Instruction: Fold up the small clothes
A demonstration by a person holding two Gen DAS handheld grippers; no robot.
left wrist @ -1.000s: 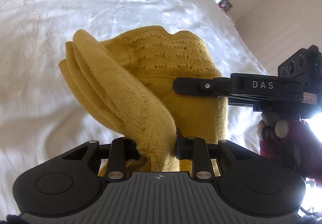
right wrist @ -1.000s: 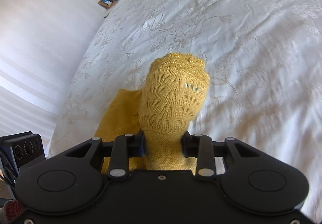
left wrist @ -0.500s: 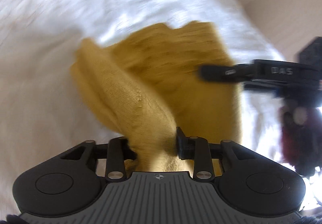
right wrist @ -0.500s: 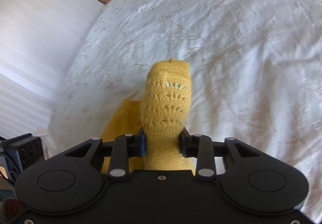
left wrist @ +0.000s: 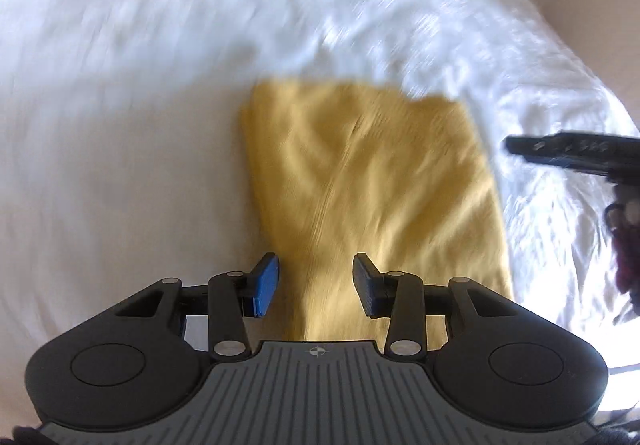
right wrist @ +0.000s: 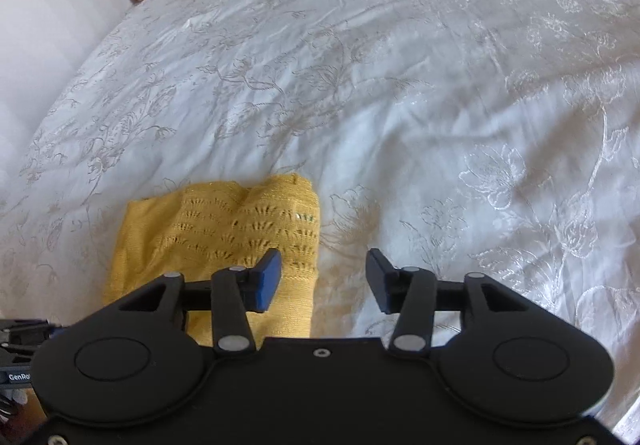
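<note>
Yellow knit [left wrist: 368, 181] flat on bedspread [right wrist: 400, 65] — both grippers open

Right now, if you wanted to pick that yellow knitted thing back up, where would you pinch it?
Probably the near right corner of the yellow knit garment, coming in low from the near side with the right gripper, which is open there. It lies flat on the white bedspread, so only an edge offers the fingers something to close on.

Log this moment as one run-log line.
left hand-held gripper: open, above garment | right hand-held gripper: open, at garment's right edge | yellow knit garment: flat on white bedspread, unheld
</note>
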